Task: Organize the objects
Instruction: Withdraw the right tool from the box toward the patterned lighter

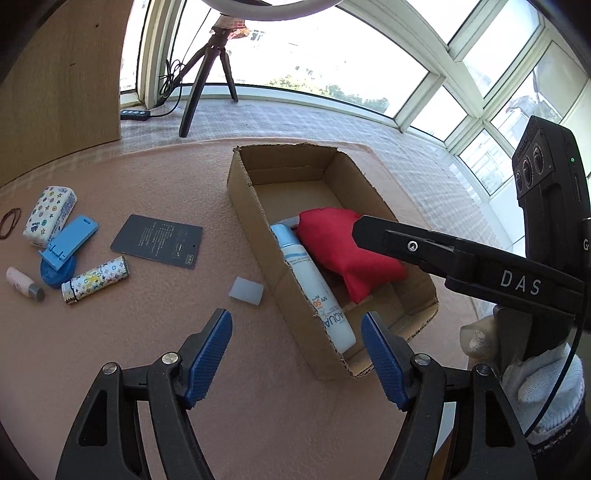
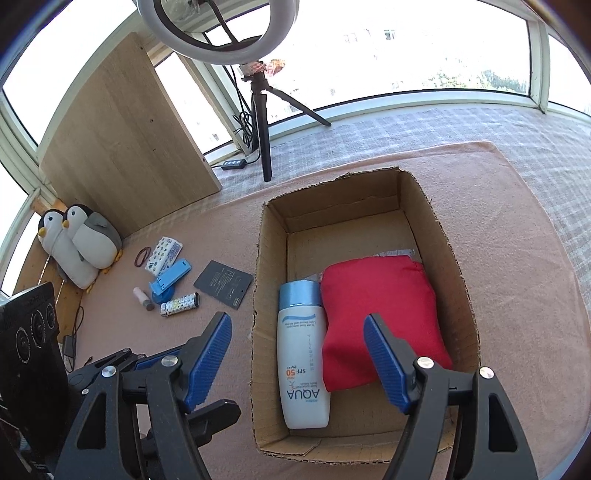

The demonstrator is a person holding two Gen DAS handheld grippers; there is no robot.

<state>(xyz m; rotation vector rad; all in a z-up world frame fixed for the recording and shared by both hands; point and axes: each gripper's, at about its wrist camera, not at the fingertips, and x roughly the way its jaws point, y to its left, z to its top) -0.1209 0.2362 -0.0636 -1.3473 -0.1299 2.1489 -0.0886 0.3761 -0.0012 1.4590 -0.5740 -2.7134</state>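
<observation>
Box (image 2: 458,266) mid-surface, holding bottle (image 2: 303,354) and red pouch (image 2: 380,317); small items, lighter (image 1: 95,279) included, loose leftward; both grippers (image 1: 297,354) (image 2: 297,358) empty, fingers apart; risk: thin card (image 1: 158,240) slipping from grasp.

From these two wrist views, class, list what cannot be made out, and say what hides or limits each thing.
- Red pouch: in the left wrist view the right gripper's finger covers its right side.
- Dark card: print too small to read in either view.
- Cardboard box floor: hidden under the pouch and the sunscreen bottle.
- Ring light: top cut off by the right wrist view's edge.
</observation>
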